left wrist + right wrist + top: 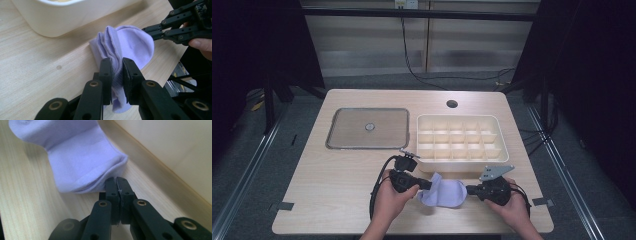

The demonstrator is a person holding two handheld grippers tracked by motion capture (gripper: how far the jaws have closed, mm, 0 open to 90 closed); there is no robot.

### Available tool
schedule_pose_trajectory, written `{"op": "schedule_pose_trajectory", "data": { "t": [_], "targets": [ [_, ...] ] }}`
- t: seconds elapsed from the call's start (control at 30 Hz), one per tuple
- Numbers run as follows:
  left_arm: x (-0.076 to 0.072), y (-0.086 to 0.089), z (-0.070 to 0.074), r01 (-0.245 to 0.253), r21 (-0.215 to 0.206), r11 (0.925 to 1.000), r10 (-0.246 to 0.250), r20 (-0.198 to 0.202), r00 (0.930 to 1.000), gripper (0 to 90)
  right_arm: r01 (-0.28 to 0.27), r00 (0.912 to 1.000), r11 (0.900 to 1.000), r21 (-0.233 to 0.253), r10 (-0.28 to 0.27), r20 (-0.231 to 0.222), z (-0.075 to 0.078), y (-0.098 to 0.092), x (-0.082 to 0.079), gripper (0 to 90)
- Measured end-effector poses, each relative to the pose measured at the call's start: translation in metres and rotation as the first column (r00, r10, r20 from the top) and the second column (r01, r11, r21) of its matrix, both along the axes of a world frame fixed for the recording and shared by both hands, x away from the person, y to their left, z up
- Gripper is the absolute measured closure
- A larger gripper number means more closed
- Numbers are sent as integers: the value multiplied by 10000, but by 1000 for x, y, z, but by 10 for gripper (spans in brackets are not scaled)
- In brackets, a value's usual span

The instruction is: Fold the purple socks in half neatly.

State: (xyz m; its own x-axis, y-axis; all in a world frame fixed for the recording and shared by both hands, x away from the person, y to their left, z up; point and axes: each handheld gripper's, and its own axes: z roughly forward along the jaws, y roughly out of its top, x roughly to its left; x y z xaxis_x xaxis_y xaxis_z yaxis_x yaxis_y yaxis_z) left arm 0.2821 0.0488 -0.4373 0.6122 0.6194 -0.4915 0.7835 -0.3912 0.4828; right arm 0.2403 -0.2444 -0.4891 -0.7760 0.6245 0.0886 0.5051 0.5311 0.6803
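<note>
A lavender sock [444, 192] lies near the table's front edge, between my two grippers. My left gripper [430, 185] is shut on its bunched end; in the left gripper view the folded cloth [135, 42] is pinched between the jaws of the left gripper [117, 62]. My right gripper [468, 189] is at the sock's other end. In the right gripper view the right gripper [116, 178] has its jaws pressed together, tips against the sock's [82, 162] rounded edge, no cloth visibly between them. The right gripper [145, 31] also appears in the left gripper view, touching the sock.
A cream box [458, 120] divided into several compartments stands just behind the sock, its wall close in both gripper views [62, 17] [175, 152]. A grey square tray [352, 130] with a small knob lies at back left. A round hole [452, 104] sits near the table's far edge.
</note>
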Motion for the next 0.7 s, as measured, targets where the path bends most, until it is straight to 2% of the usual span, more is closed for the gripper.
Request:
{"op": "schedule_pose_trajectory", "data": {
  "t": [0.13,0.2,0.27,0.33,0.37,0.47,0.7],
  "targets": [
    [-1,-3,0,-110,-61,9999,110,-67,9999,786,-188,9998,9998,-47,188,82,1,5,-1,886],
    [0,-2,0,-4,55,10000,5,-62,10000,786,-245,9997,9997,-20,245,68,0,7,-1,880],
    [-1,-5,0,-190,-51,9998,190,-123,9997,786,-310,9995,9995,20,310,-4,0,9,-1,882],
    [0,-4,0,122,91,9999,-121,-109,9999,786,-330,9994,9994,-34,330,34,0,9,-1,883],
    [0,-6,0,26,61,10000,-25,-108,9999,787,-330,9995,9995,-20,330,15,0,9,-1,884],
    [0,-7,1,169,129,9998,-168,-83,9998,788,-380,9993,9993,13,380,31,1,10,-2,892],
    [-1,-13,0,161,94,9998,-160,-127,9998,788,-428,9991,9991,28,428,54,1,12,-1,900]
  ]
}}
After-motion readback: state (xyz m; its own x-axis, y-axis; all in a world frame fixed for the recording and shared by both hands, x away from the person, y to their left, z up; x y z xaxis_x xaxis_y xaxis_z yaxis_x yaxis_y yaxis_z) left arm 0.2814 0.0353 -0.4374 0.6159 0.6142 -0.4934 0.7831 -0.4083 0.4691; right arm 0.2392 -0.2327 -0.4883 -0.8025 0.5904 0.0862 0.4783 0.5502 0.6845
